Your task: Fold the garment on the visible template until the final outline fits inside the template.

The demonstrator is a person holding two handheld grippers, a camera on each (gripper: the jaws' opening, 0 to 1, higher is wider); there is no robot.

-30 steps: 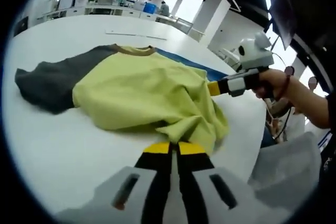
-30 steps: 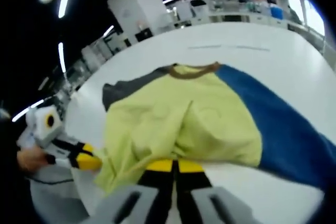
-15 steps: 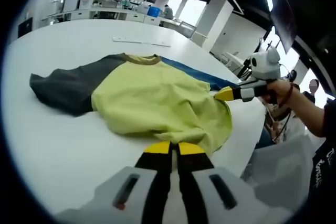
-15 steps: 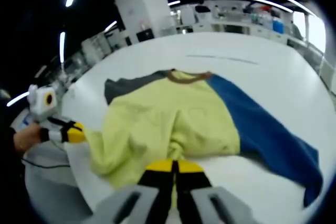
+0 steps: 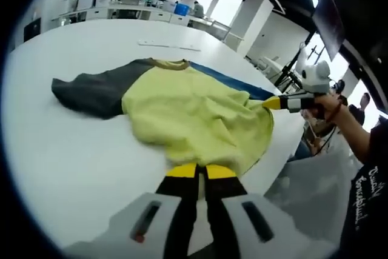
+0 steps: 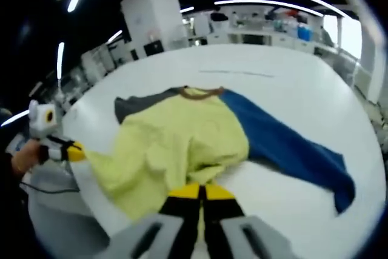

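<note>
Jaws of the left gripper [image 5: 201, 171] were pressed together on the near hem of the shirt [image 5: 194, 116], their yellow tips at the edge of the yellow-green cloth. In the left gripper view the right gripper [image 5: 274, 102] came in from the right, held by a hand [image 5: 324, 106], its yellow tip pinching the shirt's far hem corner. In the right gripper view the right gripper's [image 6: 202, 191] jaws were likewise closed on bunched yellow-green cloth, and the left gripper [image 6: 73, 151] reached in from the left at the hem's other end. The shirt lay on the white table [image 5: 73, 150], yellow-green body rumpled and drawn toward the table's edge, grey sleeve [image 5: 97, 89] spread flat, blue sleeve [image 6: 291, 150] stretched out, brown collar [image 6: 200, 93] away from the grippers.
</note>
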